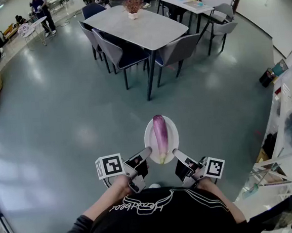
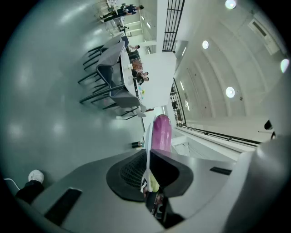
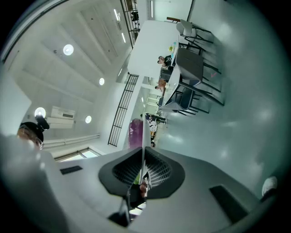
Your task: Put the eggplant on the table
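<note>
Two claws, close in at your chest: the left claw (image 1: 146,154) and right claw (image 1: 176,153) each clamped onto an opposite edge of the white plate (image 1: 149,131), the thin rim pinched between the jaws. You held it level from both sides, probably so the load would not roll off. On the plate lay the eggplant (image 1: 160,131), alone, lengthwise, green stem end towards you. Beyond lay grey floor (image 1: 75,124). The grey desk (image 1: 143,30), ringed by chairs (image 1: 118,55), stood well apart ahead, and the eggplant was not yet on it.
</note>
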{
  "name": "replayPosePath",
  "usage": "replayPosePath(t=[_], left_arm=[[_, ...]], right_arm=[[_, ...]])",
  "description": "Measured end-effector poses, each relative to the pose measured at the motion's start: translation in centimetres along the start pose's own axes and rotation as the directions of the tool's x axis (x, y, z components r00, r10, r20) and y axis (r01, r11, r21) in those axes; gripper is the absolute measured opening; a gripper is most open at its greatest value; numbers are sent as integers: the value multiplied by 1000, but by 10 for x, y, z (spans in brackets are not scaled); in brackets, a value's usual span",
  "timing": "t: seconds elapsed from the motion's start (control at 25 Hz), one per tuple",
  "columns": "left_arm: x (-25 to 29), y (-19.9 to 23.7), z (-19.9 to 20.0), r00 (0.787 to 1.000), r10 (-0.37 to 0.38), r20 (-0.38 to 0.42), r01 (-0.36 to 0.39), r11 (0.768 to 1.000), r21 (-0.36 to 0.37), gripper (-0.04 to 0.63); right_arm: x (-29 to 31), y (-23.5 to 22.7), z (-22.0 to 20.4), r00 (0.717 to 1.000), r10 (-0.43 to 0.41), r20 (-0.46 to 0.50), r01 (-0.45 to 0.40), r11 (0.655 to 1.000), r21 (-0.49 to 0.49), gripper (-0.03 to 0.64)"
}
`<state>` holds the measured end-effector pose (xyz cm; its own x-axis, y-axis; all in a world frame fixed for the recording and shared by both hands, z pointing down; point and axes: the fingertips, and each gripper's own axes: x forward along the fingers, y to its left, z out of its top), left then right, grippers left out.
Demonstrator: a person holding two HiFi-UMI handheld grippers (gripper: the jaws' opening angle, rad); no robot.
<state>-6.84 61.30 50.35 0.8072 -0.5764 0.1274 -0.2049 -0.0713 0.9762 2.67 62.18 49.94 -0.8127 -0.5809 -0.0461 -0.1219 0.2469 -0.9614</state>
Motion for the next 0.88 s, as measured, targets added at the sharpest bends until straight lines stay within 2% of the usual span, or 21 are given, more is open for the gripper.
replayPosePath(t=[0.28,0.4,0.52,0.88], left_arm=[[0,1,1,1000,-4,7,4,1000,-18,26],[1,3,0,1000,-3,4,4,1000,-26,26],[3,1,0,999,-33,0,33,998,-46,26],[4,-7,2,1000,-19,-24,18,1000,-10,26]], right_arm=[[2,-3,1,1000,-15,-20,15,1000,3,18],[1,-8,0,1000,-25,-16,26,999,37,18],[0,-4,0,1000,-6,-9,7,999,47,18],[1,2,4,1000,-4,-7,4,999,46,18]])
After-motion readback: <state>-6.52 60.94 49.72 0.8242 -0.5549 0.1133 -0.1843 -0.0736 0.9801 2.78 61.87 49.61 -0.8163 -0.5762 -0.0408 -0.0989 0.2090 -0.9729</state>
